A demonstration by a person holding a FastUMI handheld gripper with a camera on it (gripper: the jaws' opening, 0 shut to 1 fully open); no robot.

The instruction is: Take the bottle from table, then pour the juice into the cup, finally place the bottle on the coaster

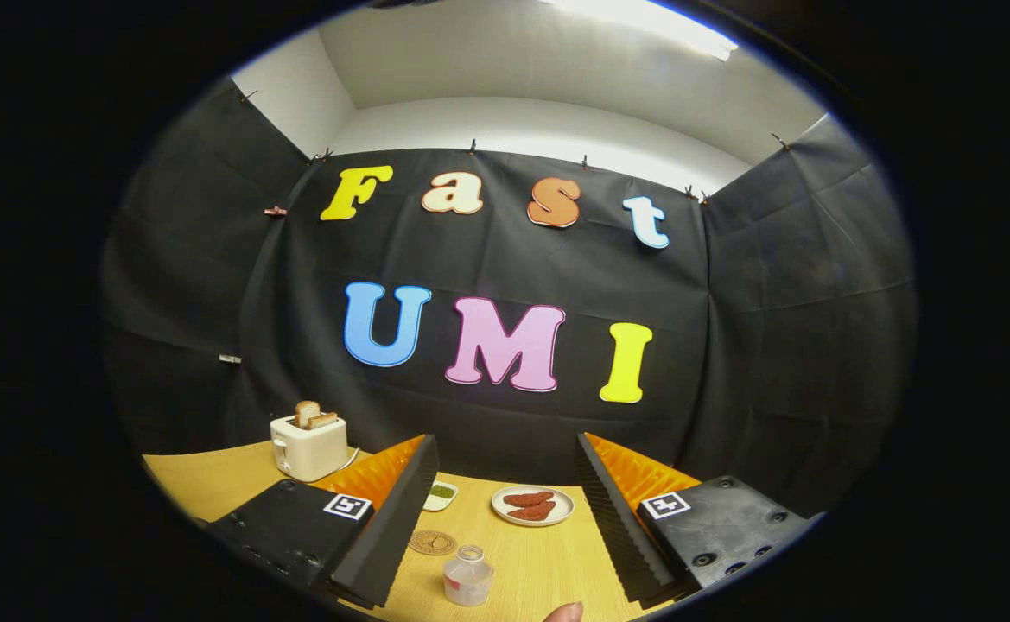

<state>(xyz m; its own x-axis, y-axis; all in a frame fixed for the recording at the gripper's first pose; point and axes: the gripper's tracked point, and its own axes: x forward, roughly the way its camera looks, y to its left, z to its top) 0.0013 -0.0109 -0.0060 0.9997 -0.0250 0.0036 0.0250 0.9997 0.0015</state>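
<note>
cream toaster with two bread slices far left on wooden bench | round brown coaster | jaws wide apart, holding nothing | small clear plastic bottle upright between them (uncapped) | white plate beyond

The bottle is small, clear and open, with no cap. It stands upright on the wooden table, between the two fingers of the wide-open gripper. The round brown coaster lies flat just beside it, a little further away.
</note>
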